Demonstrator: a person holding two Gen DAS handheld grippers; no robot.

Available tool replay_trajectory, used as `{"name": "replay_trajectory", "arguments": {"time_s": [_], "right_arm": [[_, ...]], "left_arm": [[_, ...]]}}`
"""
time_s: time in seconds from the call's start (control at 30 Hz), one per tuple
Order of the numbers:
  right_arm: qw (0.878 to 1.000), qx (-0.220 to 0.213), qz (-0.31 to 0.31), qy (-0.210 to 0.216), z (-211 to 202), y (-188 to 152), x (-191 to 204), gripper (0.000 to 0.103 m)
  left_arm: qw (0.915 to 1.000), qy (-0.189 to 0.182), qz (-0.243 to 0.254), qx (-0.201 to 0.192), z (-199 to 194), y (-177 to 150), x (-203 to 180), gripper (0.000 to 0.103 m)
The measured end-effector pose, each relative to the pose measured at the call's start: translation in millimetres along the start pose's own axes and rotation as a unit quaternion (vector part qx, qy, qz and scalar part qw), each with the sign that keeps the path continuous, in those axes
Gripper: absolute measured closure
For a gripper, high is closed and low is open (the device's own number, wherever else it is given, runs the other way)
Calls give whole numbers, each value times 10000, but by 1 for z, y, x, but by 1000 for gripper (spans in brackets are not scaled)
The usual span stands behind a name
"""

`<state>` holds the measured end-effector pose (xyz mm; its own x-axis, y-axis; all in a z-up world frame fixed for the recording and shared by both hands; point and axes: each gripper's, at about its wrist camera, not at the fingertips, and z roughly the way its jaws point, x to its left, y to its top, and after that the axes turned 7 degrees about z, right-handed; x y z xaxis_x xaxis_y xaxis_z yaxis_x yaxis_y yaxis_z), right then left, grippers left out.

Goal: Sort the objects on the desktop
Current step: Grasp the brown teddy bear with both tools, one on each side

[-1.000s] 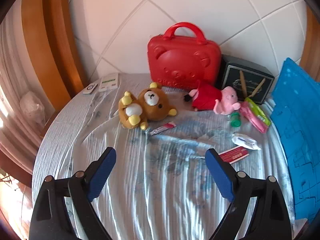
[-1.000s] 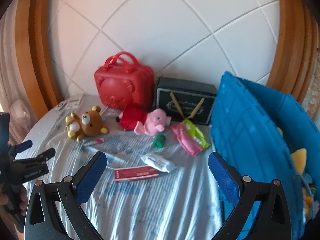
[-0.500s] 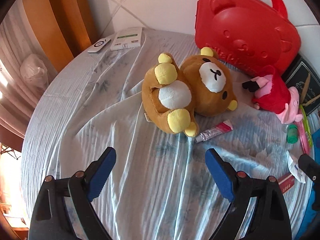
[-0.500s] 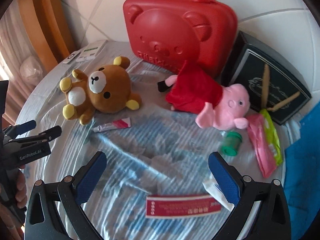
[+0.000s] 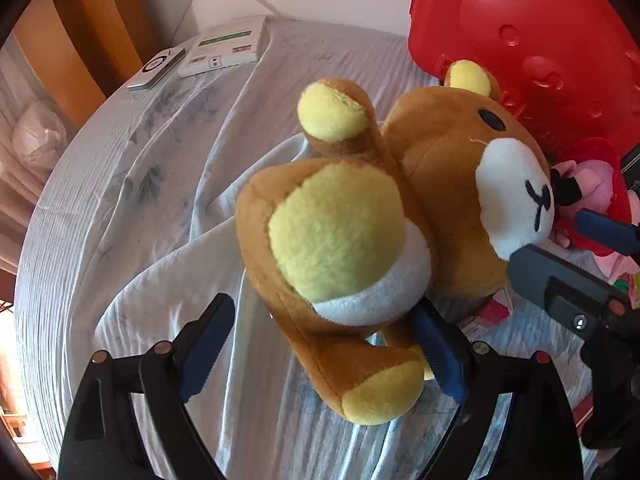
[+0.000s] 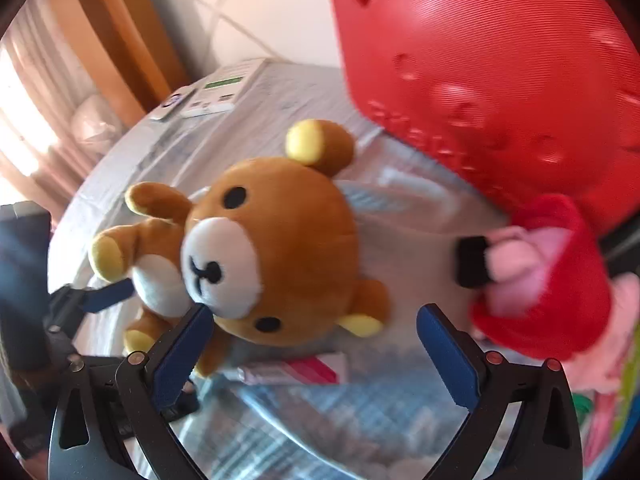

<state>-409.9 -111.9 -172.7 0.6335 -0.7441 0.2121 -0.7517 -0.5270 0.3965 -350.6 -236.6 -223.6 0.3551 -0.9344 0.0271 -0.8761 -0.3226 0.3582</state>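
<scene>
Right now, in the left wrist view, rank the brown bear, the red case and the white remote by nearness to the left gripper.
1. Brown bear: its lower body between the open fingers of the left gripper.
2. Red case: behind the bear, upper right.
3. White remote: far edge, upper left.

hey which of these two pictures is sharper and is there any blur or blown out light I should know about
The left wrist view is the sharper: the fuzzy brown and yellow plush bear shows crisp fur, though fisheye bending curves the wrinkled pale bedsheet, and sunlight blows out the left edge. The right wrist view is smeared by motion blur: the glossy red plastic case and pink and red plush pig look soft, with glare at the upper left.
</scene>
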Motion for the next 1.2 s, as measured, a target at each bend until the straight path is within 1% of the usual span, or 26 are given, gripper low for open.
{"name": "replay_trajectory", "arguments": {"time_s": [0.07, 0.2, 0.27, 0.33, 0.4, 0.5, 0.6, 0.73, 0.93, 1.03, 1.2], "right_arm": [[9998, 77, -41, 162, 7, 2, 4, 0], [9991, 256, -153, 302, 31, 7, 11, 0], [9991, 253, -170, 310, 35, 7, 11, 0], [9991, 179, -310, 220, 29, 5, 16, 15], [9991, 206, -346, 135, 24, 2, 18, 20], [9994, 220, -236, 158, 13, -4, 13, 21], [9997, 148, -149, 145, -8, -13, 9, 21], [10000, -16, -65, -14, -45, -30, 8, 21], [9989, -365, 179, -240, -116, -77, 5, 21], [9971, -587, 345, -351, -156, -107, 3, 21], [9916, -996, 626, -537, -216, -155, -2, 21]], "left_arm": [[10000, -37, 88, 18, -1, -2, -1, 13], [9998, -189, 63, 20, 2, -2, -1, 14], [9991, -423, 39, -56, 3, 0, -1, 27], [9992, -363, 74, -113, 1, 0, -4, 33], [9993, -313, 158, -146, -3, 0, -7, 37], [9989, -338, 255, -193, -13, -5, -12, 38], [9982, -389, 363, -280, -32, -11, -19, 38], [9962, -521, 519, -462, -64, -24, -32, 38], [9912, -723, 805, -764, -117, -57, -54, 38], [9869, -830, 997, -955, -150, -79, -70, 38], [9756, -1046, 1442, -1281, -206, -117, -102, 38]]}}
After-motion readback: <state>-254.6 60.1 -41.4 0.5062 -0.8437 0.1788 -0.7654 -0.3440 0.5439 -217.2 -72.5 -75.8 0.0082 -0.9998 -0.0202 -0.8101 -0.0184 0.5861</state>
